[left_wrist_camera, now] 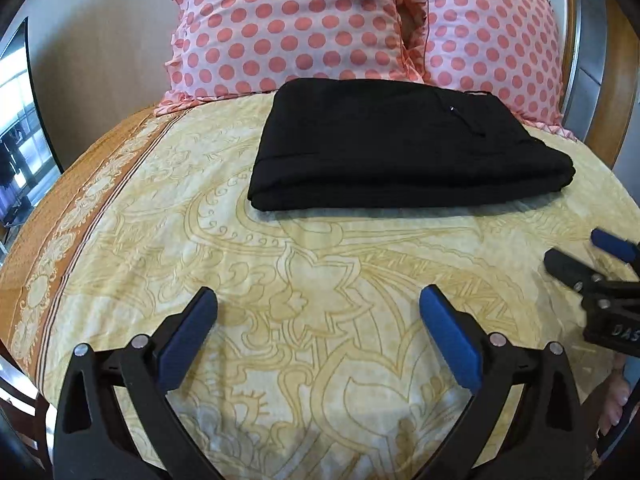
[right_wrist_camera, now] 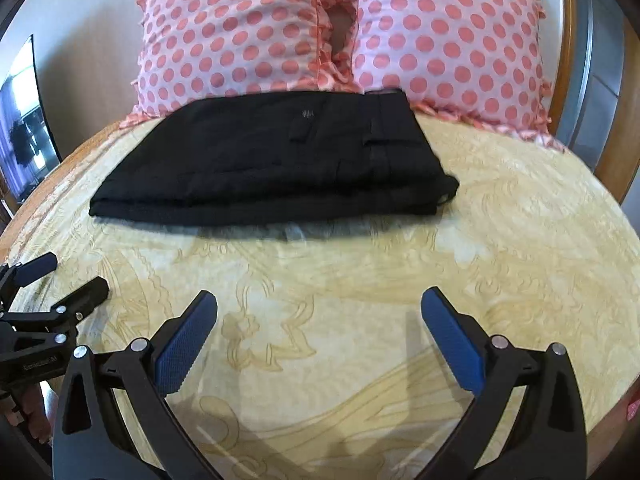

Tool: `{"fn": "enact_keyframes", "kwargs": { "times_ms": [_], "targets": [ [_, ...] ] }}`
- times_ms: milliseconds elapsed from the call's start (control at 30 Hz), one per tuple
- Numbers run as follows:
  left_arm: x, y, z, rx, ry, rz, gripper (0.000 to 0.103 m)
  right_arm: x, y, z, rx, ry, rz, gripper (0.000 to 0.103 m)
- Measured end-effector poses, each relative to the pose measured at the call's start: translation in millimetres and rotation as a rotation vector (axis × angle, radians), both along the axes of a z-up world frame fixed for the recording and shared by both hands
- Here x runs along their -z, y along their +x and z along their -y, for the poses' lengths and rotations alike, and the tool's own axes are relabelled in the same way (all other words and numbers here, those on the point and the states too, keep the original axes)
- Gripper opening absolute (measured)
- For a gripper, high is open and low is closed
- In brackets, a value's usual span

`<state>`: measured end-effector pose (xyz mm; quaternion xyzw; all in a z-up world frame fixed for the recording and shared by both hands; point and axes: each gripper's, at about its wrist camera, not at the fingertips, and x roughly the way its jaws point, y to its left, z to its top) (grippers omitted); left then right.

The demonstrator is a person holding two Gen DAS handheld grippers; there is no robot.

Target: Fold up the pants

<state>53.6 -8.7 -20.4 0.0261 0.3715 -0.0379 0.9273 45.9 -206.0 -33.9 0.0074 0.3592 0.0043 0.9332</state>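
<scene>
Pants [left_wrist_camera: 404, 144], black and folded into a flat rectangle, lie on the bed past both grippers, near the pillows. The left gripper [left_wrist_camera: 318, 304] has its fingers spread wide with nothing between them, over the yellow patterned bedsheet [left_wrist_camera: 320, 280]. The right gripper [right_wrist_camera: 319, 304] is also spread wide, holding nothing, well apart from the pants. Two pink pillows with red dots [left_wrist_camera: 288, 24] stand behind the pants against a beige wall [left_wrist_camera: 100, 40]. A wooden headboard edge [right_wrist_camera: 568, 40] curves at the right. At the left a dark screen [right_wrist_camera: 24, 120] is cut off by the lens rim, its content hard to read.
</scene>
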Motion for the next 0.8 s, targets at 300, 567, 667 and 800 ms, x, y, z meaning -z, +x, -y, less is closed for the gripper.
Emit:
{"fn": "enact_keyframes", "kwargs": {
  "times_ms": [300,567,667,800],
  "targets": [
    [3.2,-10.8,-0.8,-0.002,-0.006,0.054,0.101,6.9,-8.6,-5.4,0.017,-0.015,0.018,0.102],
    [2.8,-10.2,-0.9,-0.001,-0.006,0.054,0.101,7.0,-9.7,-4.5,0.023,-0.014,0.029,0.102],
    [2.9,-10.1,-0.8,-0.001,-0.006,0.054,0.101,7.3,-10.1,-4.3,0.026,-0.014,0.033,0.102],
    [2.8,-10.2,-0.6,-0.001,-0.006,0.055,0.101,7.1,-9.3,-4.1,0.030,-0.014,0.034,0.102]
  ]
}}
